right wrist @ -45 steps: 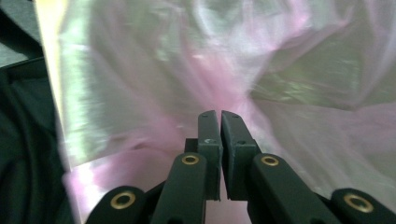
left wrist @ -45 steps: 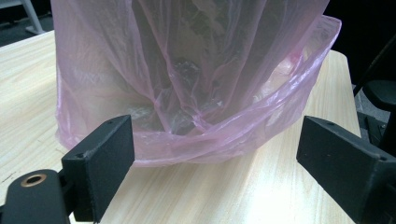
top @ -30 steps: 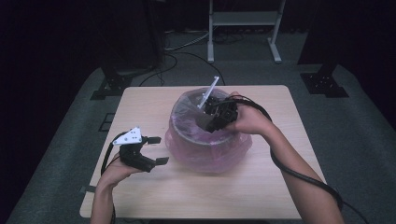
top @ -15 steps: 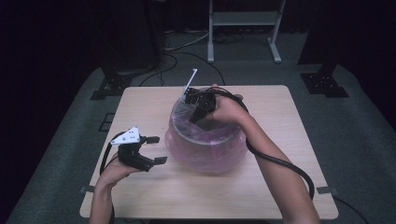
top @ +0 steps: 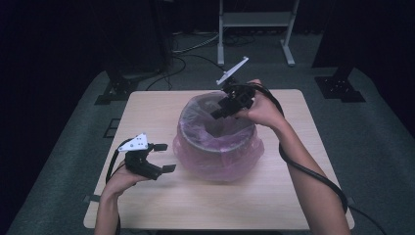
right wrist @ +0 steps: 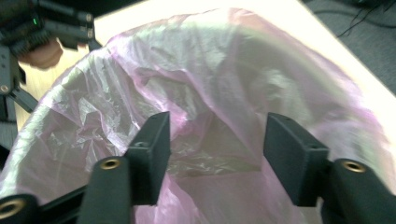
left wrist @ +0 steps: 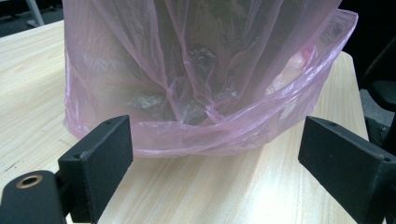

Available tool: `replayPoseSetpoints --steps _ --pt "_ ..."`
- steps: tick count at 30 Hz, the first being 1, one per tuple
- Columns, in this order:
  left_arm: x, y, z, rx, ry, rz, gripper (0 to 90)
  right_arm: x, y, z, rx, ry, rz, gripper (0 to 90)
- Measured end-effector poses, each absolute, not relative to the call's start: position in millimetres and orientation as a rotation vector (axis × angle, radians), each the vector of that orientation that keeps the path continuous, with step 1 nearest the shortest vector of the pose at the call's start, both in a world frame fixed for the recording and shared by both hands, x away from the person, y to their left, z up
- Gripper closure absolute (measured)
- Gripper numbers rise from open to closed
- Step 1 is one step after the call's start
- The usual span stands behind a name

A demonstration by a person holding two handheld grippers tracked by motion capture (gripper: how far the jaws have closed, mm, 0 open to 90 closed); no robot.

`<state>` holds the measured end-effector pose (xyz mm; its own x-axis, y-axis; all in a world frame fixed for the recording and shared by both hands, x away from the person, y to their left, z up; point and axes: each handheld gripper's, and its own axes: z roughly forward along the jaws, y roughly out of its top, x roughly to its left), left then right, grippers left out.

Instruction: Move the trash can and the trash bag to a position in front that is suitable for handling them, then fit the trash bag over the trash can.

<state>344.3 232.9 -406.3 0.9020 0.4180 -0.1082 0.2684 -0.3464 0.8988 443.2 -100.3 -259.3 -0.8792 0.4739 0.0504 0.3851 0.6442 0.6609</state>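
Bin liner (top: 218, 156): thin pink translucent plastic film, glossy, heavily crinkled, draped over a round bin rim (top: 215, 142) of dull grey finish. Tabletop (top: 274, 196): pale wood-grain surface, smooth, slight sheen. Tongs (left wrist: 224, 154): matt black plastic, faintly grainy, with small brass-coloured metal inserts.

A recording lab or test studio is indicated, not a home or shop. A small light-wood bench (top: 161, 107) is set alone on grey carpet (top: 377, 142), and everything around it is kept dark. Beyond the bench's far edge a pale metal stand (top: 254, 19) is seen, with loose cables (top: 195, 46) trailed across the floor just beside it. Black stand feet (top: 115, 90) are placed off the bench's far-left corner, and matching ones (top: 340, 88) off its far-right corner. Cabled hand-held grippers topped with grey tracking plates are used over the bench, which points to an instrumented data-capture setup.
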Motion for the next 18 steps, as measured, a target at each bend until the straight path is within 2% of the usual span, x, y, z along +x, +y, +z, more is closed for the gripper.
replayPoseSetpoints --steps 5,18 --pt "343.7 231.2 -406.6 1.953 0.497 0.166 8.8 436.9 -129.3 -253.0 0.766 2.662 1.115 33.3" --pt "344.1 230.9 -406.8 1.960 0.502 0.171 8.8 427.0 -177.3 -255.8 0.875 2.569 1.167 33.3"
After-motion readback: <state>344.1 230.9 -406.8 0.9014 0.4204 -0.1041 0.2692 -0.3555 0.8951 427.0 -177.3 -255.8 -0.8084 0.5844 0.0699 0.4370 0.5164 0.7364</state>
